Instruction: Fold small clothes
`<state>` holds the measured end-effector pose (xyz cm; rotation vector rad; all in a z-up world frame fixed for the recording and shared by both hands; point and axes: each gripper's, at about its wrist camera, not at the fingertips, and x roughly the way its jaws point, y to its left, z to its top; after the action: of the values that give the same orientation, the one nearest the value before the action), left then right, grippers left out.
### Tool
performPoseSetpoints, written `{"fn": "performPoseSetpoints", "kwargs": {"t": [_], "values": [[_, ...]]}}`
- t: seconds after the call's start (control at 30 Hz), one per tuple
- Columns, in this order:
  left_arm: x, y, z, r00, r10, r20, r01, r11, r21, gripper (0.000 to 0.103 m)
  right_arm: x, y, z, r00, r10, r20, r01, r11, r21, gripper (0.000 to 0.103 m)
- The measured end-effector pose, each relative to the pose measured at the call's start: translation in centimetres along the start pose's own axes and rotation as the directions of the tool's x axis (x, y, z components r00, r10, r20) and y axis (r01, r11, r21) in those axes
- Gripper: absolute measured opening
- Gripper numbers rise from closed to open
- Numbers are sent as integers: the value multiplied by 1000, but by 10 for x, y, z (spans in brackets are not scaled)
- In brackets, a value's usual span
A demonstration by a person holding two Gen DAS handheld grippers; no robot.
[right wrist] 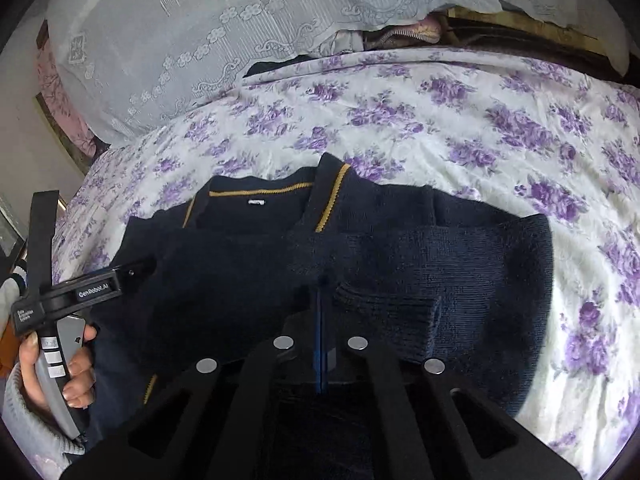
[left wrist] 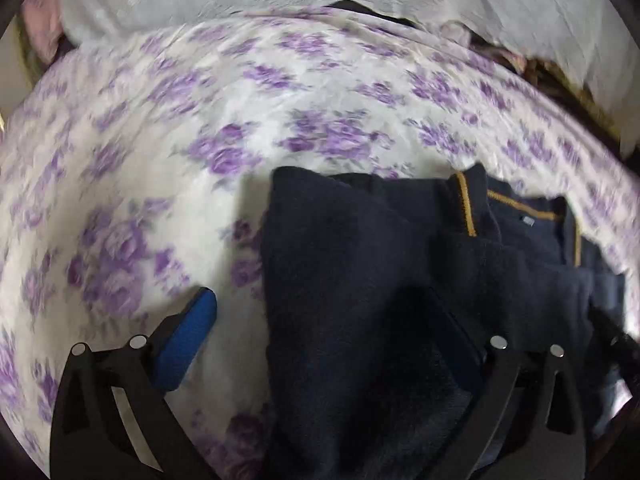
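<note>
Right tool [right wrist: 322, 344] pinched shut on navy sweater's [right wrist: 360, 256] near edge; left tool [left wrist: 320, 340] agape over its left edge.

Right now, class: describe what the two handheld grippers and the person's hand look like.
The left gripper has black angular fingers with blue pads and round silver studs. The right gripper matches, black with a blue pad edge. Seen from the right wrist, the left one has a grey handle with buttons and white "GenRobot.AI" lettering; the hand wears a grey knit sleeve.
</note>
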<state>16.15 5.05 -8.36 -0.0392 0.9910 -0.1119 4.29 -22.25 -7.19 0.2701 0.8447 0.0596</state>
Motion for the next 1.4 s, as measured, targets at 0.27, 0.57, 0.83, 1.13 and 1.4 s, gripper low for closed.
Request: {"fn": "performPoseSetpoints", "kwargs": {"t": [0.27,0.57,0.83,1.13,1.4], "values": [[-20,-29,-40,995,80,57,-88,984,153,99,-4,30,-24,999,-1,-35,-4,992,-129,5],[-50,-39,-70,982,128,138,-152,971,184,98,-30,28,-49,1000,19,-19,-21,995,-94,19],[-68,-32,-93,985,113,134,-133,978,158,98,-53,16,-64,998,55,23,-54,998,-21,20],[-96,-4,-127,989,45,139,-59,994,97,98,-87,3,-93,996,80,49,-82,996,40,27],[-106,0,-159,989,65,134,-82,988,130,98,-108,1,-120,995,83,60,-86,996,36,35]]}}
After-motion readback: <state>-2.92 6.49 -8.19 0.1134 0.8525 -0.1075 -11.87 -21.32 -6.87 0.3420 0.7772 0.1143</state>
